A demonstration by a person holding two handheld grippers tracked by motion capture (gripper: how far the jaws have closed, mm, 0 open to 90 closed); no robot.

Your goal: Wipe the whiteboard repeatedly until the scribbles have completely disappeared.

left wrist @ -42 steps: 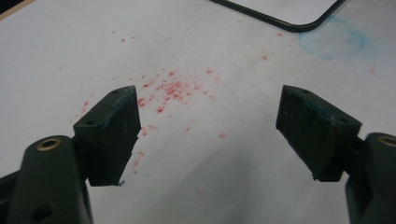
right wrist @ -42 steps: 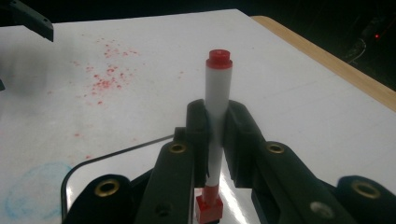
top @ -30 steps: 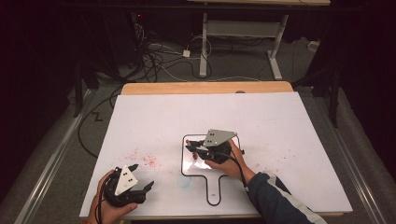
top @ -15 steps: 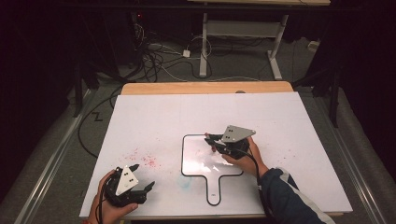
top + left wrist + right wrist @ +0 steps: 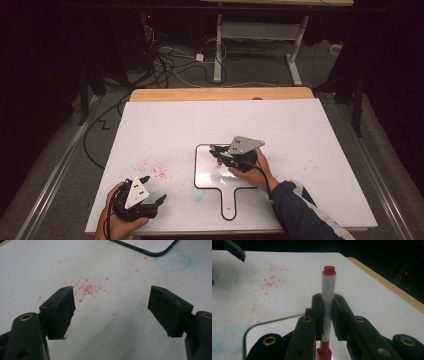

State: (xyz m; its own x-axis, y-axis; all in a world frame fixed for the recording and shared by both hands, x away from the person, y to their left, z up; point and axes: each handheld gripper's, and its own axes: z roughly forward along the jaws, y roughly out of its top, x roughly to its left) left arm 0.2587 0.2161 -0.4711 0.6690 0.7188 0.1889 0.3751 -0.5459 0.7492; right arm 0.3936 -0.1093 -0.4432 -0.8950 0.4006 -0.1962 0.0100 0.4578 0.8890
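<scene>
Currently, marker: slim white marker with red ends [image 5: 328, 292], upright, over black-rimmed white paddle-shaped board [image 5: 210, 172].
Right gripper [image 5: 327, 315]: clenched on marker.
Left gripper [image 5: 111, 312]: spread, empty.
Marker tip: cut off.

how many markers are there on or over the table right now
1. The white marker with red ends is clamped in the right gripper, over the small whiteboard. The left gripper holds none.

Your left gripper [image 5: 150, 192] has bare table [image 5: 165, 125] ahead; only the board [image 5: 210, 172] lies to its right, where your right gripper [image 5: 216, 152] and marker [image 5: 328, 300] hover.
</scene>
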